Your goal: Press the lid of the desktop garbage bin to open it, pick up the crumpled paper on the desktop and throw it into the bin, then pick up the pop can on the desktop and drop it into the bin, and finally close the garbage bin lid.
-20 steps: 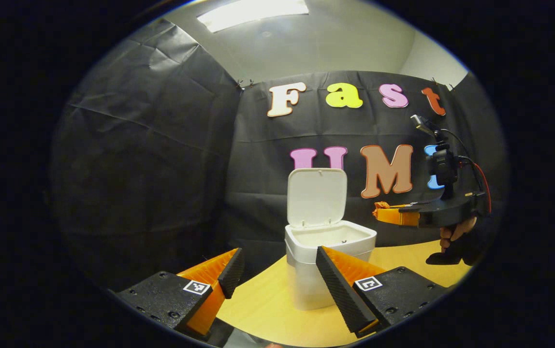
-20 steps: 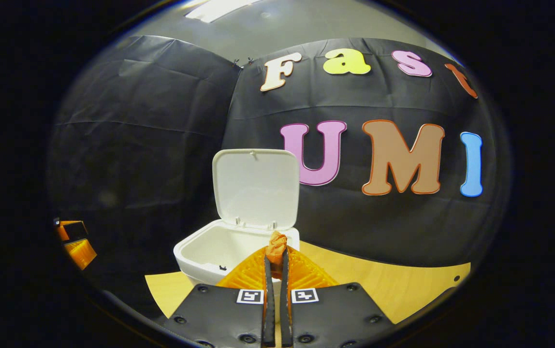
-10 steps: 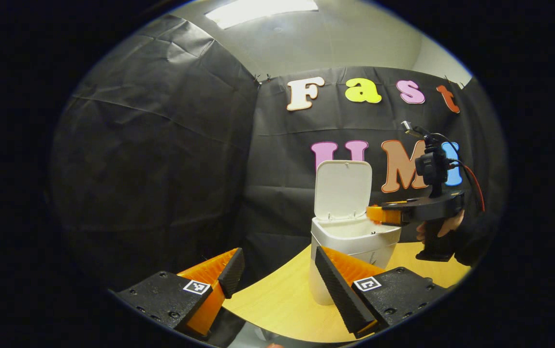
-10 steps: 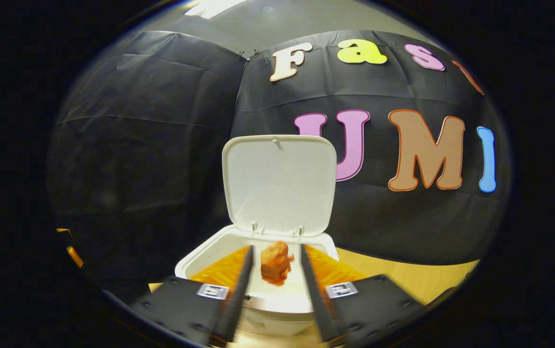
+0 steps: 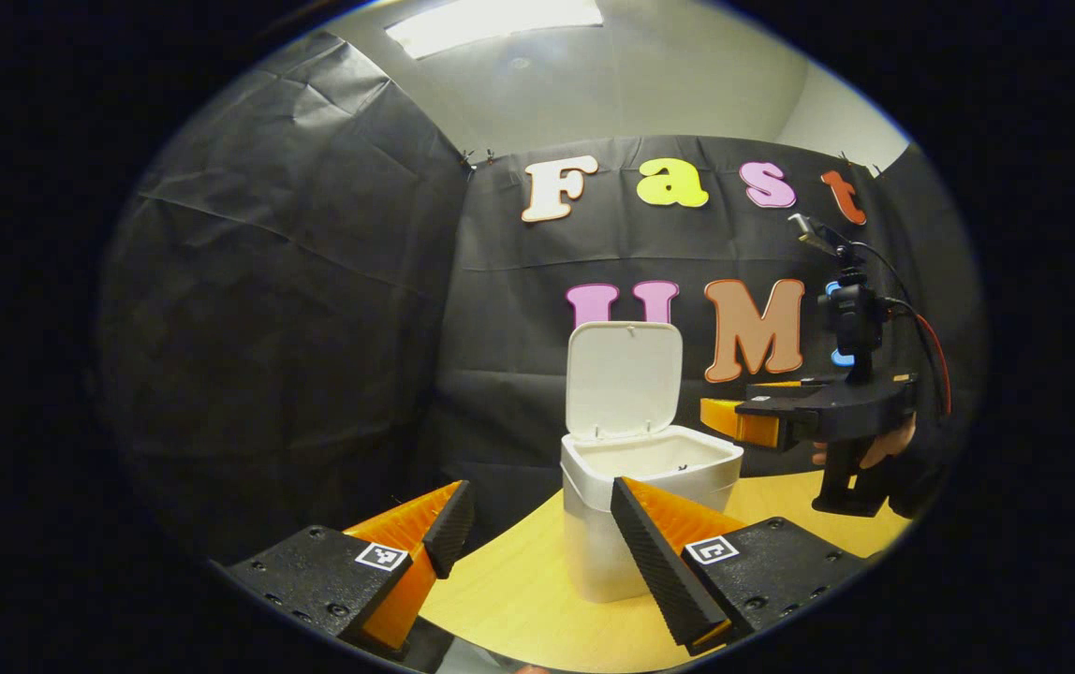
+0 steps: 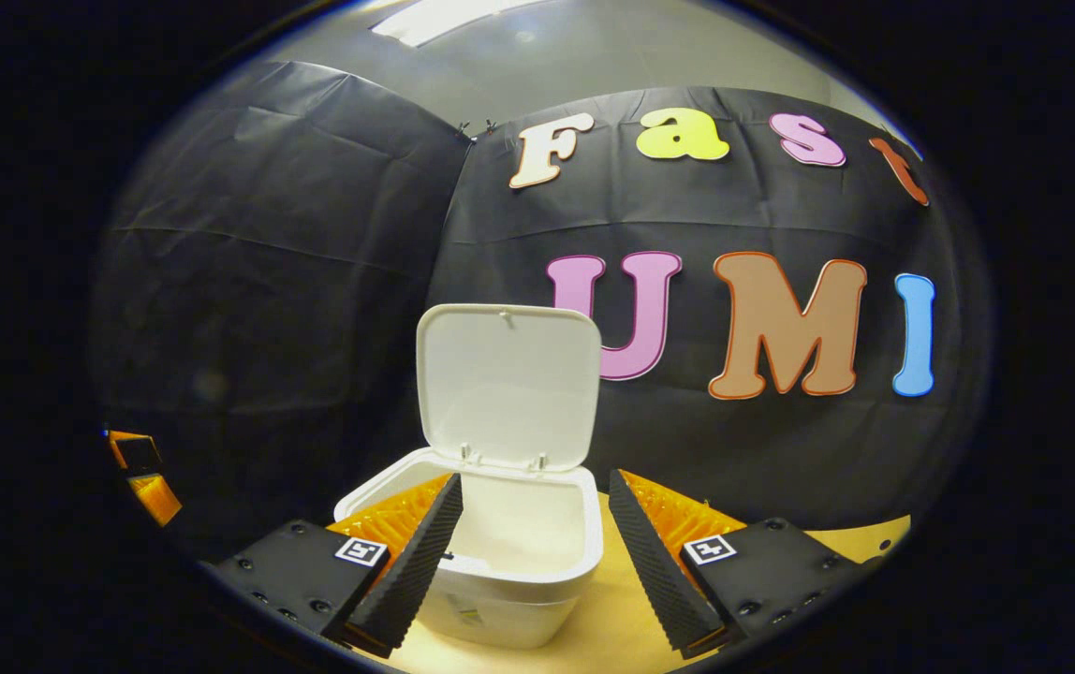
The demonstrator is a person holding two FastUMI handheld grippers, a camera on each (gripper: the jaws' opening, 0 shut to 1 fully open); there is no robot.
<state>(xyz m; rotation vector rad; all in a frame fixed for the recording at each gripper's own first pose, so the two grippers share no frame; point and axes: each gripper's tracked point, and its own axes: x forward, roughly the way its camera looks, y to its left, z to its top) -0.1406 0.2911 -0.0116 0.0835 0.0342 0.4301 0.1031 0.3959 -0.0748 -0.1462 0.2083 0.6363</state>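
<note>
The white desktop bin [image 5: 612, 552] stands on the wooden table [image 5: 509, 599] with its lid [image 5: 625, 379] swung upright at the back. My left gripper [image 5: 537, 529] is open with nothing between its fingers, low and in front of the bin. In the left gripper view, the right gripper [image 5: 734, 421], held by a hand [image 5: 870, 449], hovers just right of the bin's rim. In the right gripper view, the right gripper [image 6: 530, 529] stands open and empty, its fingers framing the bin [image 6: 500, 580] and its raised lid [image 6: 505, 384].
Black cloth walls close in behind and left of the bin. The table [image 6: 612, 637] runs on to the right of the bin. The left gripper [image 6: 139, 468] shows small at the far left edge of the right gripper view.
The right gripper was shut on an orange crumpled paper, opened over the bin and let it fall. It has since drawn back a little to the right, open and empty.
</note>
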